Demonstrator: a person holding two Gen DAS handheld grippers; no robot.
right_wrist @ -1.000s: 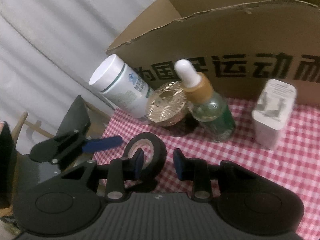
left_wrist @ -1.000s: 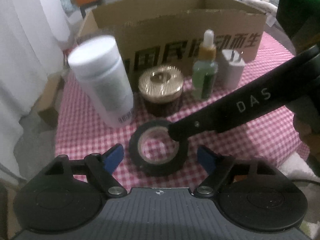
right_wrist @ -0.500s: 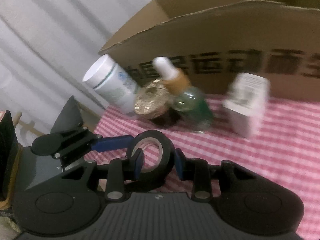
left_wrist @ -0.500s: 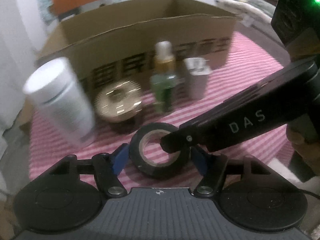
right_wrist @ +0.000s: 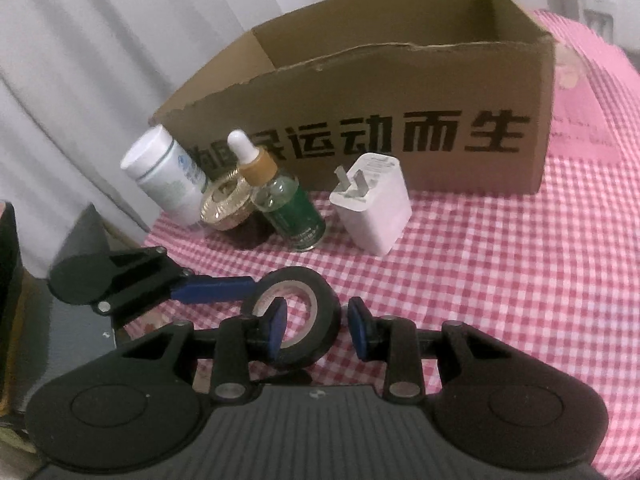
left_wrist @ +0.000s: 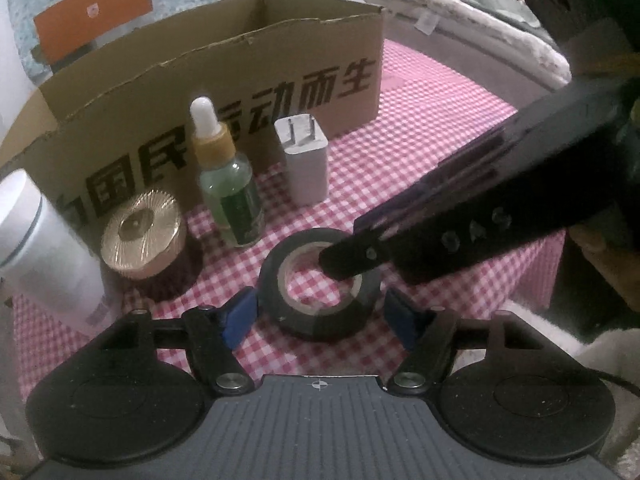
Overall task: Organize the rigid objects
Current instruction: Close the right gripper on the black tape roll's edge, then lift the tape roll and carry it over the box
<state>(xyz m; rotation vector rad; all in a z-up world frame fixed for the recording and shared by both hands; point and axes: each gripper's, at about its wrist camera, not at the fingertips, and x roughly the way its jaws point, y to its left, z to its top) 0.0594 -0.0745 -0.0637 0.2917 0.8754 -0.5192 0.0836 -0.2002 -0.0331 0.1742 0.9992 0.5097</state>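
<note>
The left gripper has moved in on the black tape roll lying flat on the checked cloth. Its jaws, narrowed and just eased back, straddle it unpinched. The right gripper hooks one finger through the hole, loosely spread, so the lift looks near. Unboxed: one white bottle, one gold-lidded jar, one dropper bottle, one charger, one tape roll, before one cardboard box.
</note>
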